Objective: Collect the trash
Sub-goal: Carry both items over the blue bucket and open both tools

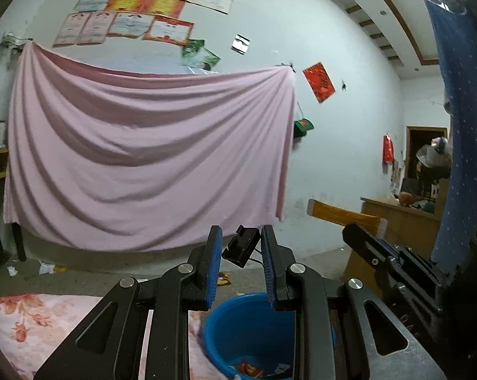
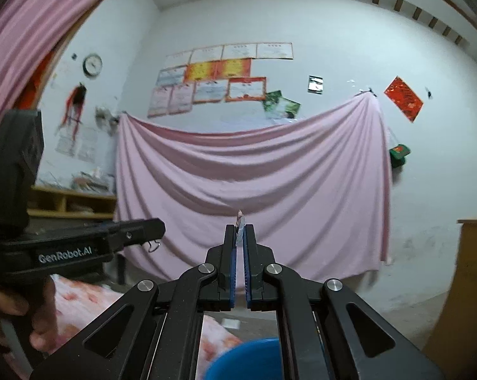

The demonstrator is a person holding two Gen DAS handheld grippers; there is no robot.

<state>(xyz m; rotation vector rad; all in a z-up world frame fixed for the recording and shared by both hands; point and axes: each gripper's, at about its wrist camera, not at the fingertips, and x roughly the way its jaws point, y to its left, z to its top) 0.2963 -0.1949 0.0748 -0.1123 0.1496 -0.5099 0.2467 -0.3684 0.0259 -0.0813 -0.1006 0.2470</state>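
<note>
Pink sheet [image 1: 143, 145] hangs across a pale wall under rows of certificates [image 1: 137, 15]. Floral cloth [image 1: 38, 323] covers the surface, blue bucket [image 1: 248, 332] beside it. Left gripper [image 1: 241, 247] pinches a black binder clip [image 1: 242, 245]; right gripper [image 2: 239, 237] is clamped on a thin wrapper scrap [image 2: 240, 224].

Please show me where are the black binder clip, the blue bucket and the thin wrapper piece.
black binder clip [image 1: 241, 246], left wrist view, on its black body.
blue bucket [image 1: 251, 326], left wrist view, on its inner wall.
thin wrapper piece [image 2: 239, 226], right wrist view, on the strip above the pads.
</note>
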